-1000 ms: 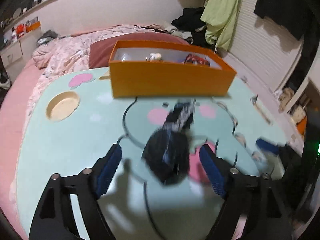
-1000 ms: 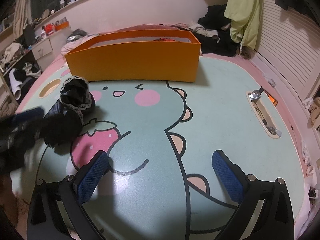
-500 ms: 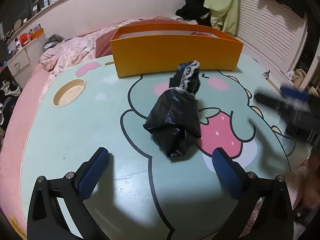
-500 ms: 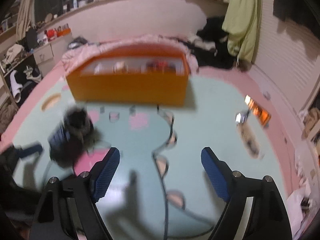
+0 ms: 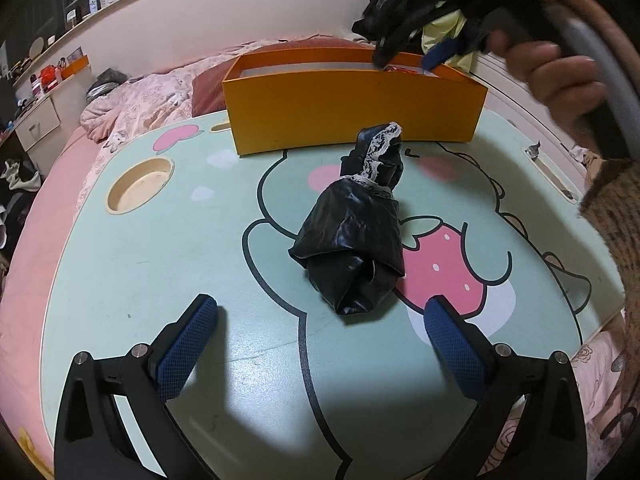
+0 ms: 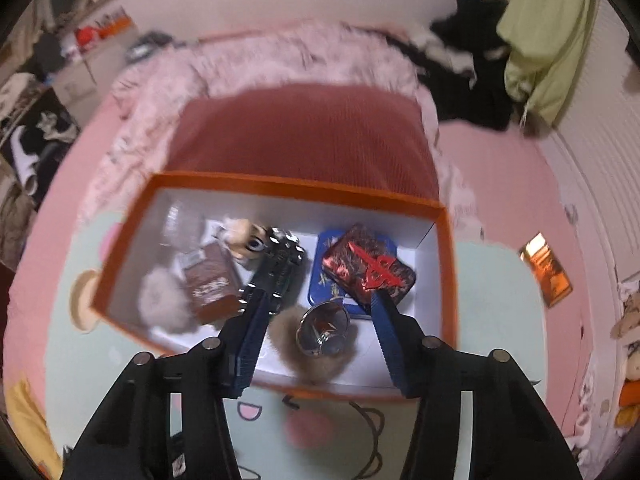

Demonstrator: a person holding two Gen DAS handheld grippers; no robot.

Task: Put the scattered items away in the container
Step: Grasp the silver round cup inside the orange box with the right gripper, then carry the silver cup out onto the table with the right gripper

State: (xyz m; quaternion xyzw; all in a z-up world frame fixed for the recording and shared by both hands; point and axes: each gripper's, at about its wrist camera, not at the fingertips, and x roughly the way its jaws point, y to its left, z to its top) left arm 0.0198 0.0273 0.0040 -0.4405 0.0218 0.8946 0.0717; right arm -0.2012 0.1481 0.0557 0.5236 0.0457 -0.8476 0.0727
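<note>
A black shiny bundle with white lace trim (image 5: 356,236) lies on the mint cartoon table (image 5: 140,264), in front of the orange box (image 5: 352,116). My left gripper (image 5: 320,332) is open and empty, low over the table just short of the bundle. My right gripper (image 6: 316,316) is open and empty, tilted down over the orange box (image 6: 448,280); it also shows in the left wrist view (image 5: 404,56) above the box's far right. Inside the box lie a red-and-black tin (image 6: 368,268), a blue tin, a brown pack, a furry item with a metal disc and other small things.
A round cup recess (image 5: 140,184) sits in the table's left part. A bed with pink bedding (image 5: 136,100) and a dark red pillow (image 6: 304,136) lies behind the box. A slot with a small metal item (image 5: 534,152) is at the table's right edge.
My right gripper has risen from the table and swung forward over the orange box, now looking down into it. My left gripper has drawn back slightly; the bundle stays put.
</note>
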